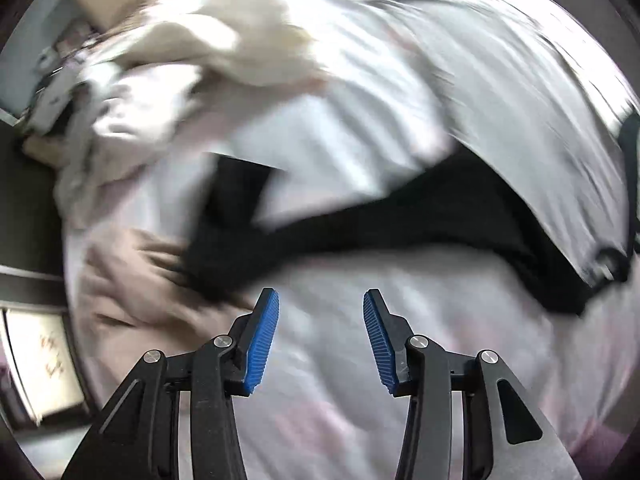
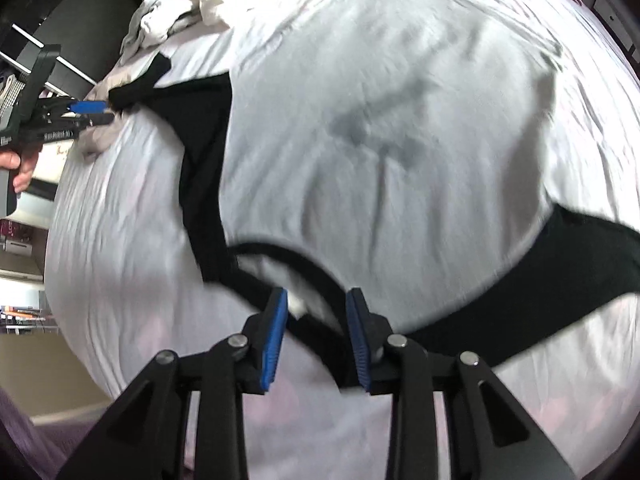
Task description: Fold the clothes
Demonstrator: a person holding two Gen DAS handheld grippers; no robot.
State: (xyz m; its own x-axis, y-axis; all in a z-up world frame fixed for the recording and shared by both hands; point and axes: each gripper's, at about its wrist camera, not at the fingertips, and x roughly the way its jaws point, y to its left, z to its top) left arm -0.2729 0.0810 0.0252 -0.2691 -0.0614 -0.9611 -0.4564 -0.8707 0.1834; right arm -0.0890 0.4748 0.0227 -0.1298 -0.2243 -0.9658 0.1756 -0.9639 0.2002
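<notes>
Shirt first: I count one, white with black sleeves and a black neck trim, lying spread on the pale bedsheet; its collar sits right under my right gripper. Two sleeves show from the right wrist camera, one running off toward the left gripper, the other cut off at the frame's right edge. My right gripper's jaws stand partly open with the black collar band lying between the blue pads, which do not press on it. My left gripper is open wider with only bare sheet between its jaws; from the other camera its tip seems to sit just beside the end of the black sleeve, though I cannot tell whether they touch. One hand is visible on that tool's grip, half cut off. One heap of other clothes lies at the far end of the bed; the left wrist view is badly smeared, so I cannot count the garments in it; a beige one lies apart near the sleeve.
</notes>
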